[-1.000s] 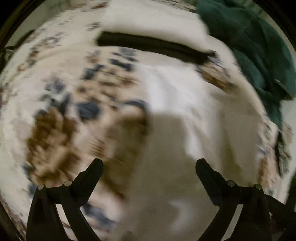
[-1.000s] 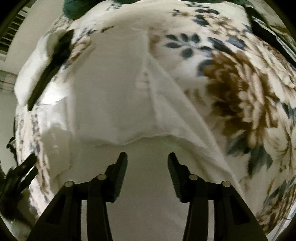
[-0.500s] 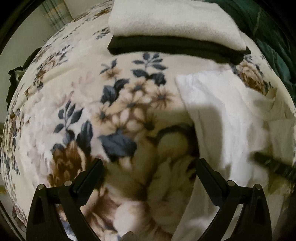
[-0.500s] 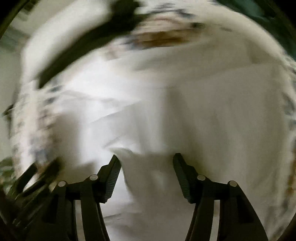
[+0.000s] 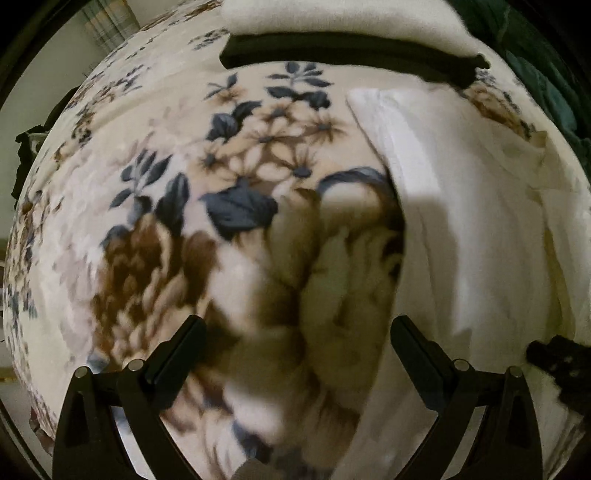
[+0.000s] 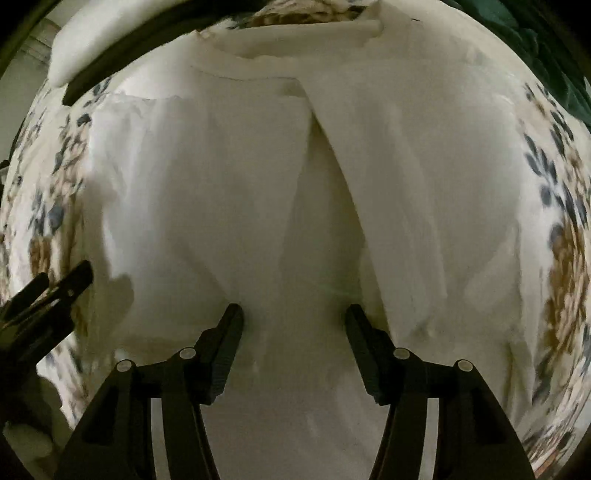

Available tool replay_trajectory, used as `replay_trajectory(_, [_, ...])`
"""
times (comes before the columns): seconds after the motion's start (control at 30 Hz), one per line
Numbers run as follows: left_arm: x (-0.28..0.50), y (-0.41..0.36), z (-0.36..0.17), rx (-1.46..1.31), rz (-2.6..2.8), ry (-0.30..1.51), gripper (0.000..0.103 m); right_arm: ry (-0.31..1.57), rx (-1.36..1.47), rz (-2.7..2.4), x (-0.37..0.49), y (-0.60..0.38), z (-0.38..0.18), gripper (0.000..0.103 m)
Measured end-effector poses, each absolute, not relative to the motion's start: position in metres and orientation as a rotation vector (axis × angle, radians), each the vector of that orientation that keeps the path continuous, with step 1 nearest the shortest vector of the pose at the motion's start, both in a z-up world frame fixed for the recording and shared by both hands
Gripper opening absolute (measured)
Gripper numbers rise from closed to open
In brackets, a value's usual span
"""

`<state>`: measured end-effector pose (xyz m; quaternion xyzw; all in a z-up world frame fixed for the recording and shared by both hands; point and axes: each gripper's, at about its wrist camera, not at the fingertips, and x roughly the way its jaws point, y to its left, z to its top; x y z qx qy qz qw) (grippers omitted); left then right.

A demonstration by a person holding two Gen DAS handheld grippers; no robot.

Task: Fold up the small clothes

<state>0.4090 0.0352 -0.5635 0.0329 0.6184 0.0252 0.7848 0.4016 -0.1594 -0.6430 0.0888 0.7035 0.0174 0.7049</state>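
The white T-shirt [image 6: 229, 206] fills the centre of the right view, sides folded inward on the floral blanket [image 5: 155, 236] – both grippers, left [image 5: 297, 354] and right [image 6: 293, 339], gape empty – so a shallow pinch risks dragging those loose flaps undone.

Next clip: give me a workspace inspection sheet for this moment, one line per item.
Surface: floral blanket, soft and uneven.
Job's things: white garment spread flat, side panels folded inward, meeting near its middle.
Clutter: folded stack, cream piece on a black one, beyond the garment; green cloth at the far edge.
Grippers: left tongs open over bare blanket beside the garment; right tongs open over the garment, holding nothing.
Cables: nothing seen.
Surroundings: pale wall and striped curtain, dim.
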Motion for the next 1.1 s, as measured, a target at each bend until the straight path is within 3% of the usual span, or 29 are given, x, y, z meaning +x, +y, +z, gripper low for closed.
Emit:
replay_trajectory(0.1, [0.383, 0.029, -0.523, 0.052, 0.059, 1.269, 0.102, 1.525, 0.262, 0.033, 0.386, -0.199, -0.591, 0.064])
replay_trajectory(0.17, [0.366, 0.021, -0.498, 0.026, 0.062, 1.239, 0.102, 1.505, 0.296, 0.042, 0.377, -0.229, -0.56, 0.072])
replay_trajectory(0.37, [0.314, -0.028, -0.454, -0.02, 0.04, 1.243, 0.102, 1.588, 0.32, 0.038, 0.357, -0.361, -0.511, 0.072])
replay_trajectory(0.53, [0.246, -0.116, -0.467, -0.073, -0.024, 1.381, 0.102, 1.682, 0.321, 0.075, 0.333, -0.459, -0.519, 0.069])
replay_trajectory(0.63, [0.202, -0.184, -0.492, -0.117, -0.086, 1.496, 0.102, 1.705, 0.258, 0.094, 0.332, -0.494, -0.53, 0.048])
replay_trajectory(0.83, [0.137, -0.296, -0.559, -0.194, -0.2, 1.672, 0.101, 1.716, 0.229, 0.18, 0.374, -0.523, -0.569, 0.048])
replay_trajectory(0.9, [0.123, -0.32, -0.581, -0.169, -0.217, 1.698, 0.083, 1.711, 0.277, 0.243, 0.397, -0.522, -0.585, 0.05])
replay_trajectory(0.97, [0.114, -0.333, -0.594, -0.126, -0.215, 1.701, 0.038, 1.698, 0.327, 0.3, 0.422, -0.506, -0.598, 0.052])
replay_trajectory(1.0, [0.111, -0.336, -0.597, -0.082, -0.191, 1.681, 0.027, 1.694, 0.365, 0.345, 0.44, -0.499, -0.608, 0.053])
replay_trajectory(1.03, [0.11, -0.334, -0.595, -0.087, -0.18, 1.659, 0.002, 1.693, 0.402, 0.378, 0.454, -0.491, -0.617, 0.053])
replay_trajectory(1.1, [0.112, -0.322, -0.586, -0.141, -0.16, 1.607, 0.001, 1.672, 0.476, 0.408, 0.484, -0.475, -0.633, 0.053])
